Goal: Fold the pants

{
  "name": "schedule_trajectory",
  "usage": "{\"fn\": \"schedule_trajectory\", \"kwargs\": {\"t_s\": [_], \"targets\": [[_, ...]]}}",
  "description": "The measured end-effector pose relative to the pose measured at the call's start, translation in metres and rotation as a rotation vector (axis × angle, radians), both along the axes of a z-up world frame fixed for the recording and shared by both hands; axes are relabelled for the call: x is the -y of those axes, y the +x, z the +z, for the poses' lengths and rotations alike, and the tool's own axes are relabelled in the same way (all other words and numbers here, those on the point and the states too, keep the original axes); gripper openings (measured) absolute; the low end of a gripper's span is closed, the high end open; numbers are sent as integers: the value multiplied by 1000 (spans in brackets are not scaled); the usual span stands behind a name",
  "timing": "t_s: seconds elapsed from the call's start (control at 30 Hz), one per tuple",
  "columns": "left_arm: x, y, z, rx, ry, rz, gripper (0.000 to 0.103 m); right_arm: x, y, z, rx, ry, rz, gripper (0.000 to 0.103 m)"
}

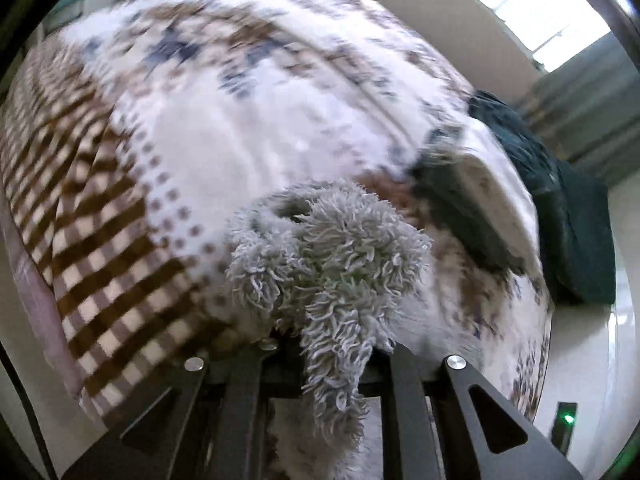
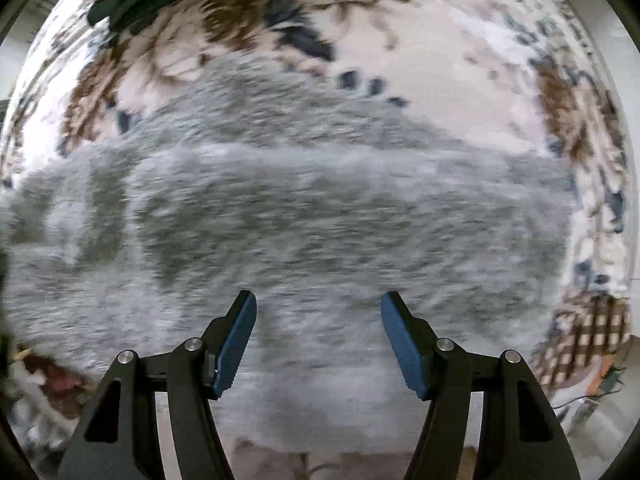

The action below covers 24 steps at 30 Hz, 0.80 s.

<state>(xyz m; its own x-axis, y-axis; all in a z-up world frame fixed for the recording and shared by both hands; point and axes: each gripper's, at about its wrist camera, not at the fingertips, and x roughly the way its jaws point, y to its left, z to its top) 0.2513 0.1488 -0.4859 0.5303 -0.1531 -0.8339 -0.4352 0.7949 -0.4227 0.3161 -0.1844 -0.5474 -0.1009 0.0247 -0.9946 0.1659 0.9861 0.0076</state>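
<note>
Left gripper (image 1: pixel 332 344) pinches a bunch of shaggy grey pants (image 1: pixel 328 256) — fingertips buried in pile; right gripper (image 2: pixel 319 344) spread above the blurred bedspread (image 2: pixel 460 92).

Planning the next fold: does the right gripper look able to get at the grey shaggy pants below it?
Probably yes: the right gripper is open above the grey shaggy pants, with nothing between.

Shaggy grey pants (image 1: pixel 328 256) – looped pile, plush patterned blanket (image 1: pixel 192 152)
</note>
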Motion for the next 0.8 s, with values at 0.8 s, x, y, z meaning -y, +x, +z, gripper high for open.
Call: {"fn": "schedule_trajectory", "kwargs": {"t_s": [0.8], "targets": [[295, 20, 87, 39, 146, -645, 11, 173, -60, 21, 81, -102, -120, 67]]}}
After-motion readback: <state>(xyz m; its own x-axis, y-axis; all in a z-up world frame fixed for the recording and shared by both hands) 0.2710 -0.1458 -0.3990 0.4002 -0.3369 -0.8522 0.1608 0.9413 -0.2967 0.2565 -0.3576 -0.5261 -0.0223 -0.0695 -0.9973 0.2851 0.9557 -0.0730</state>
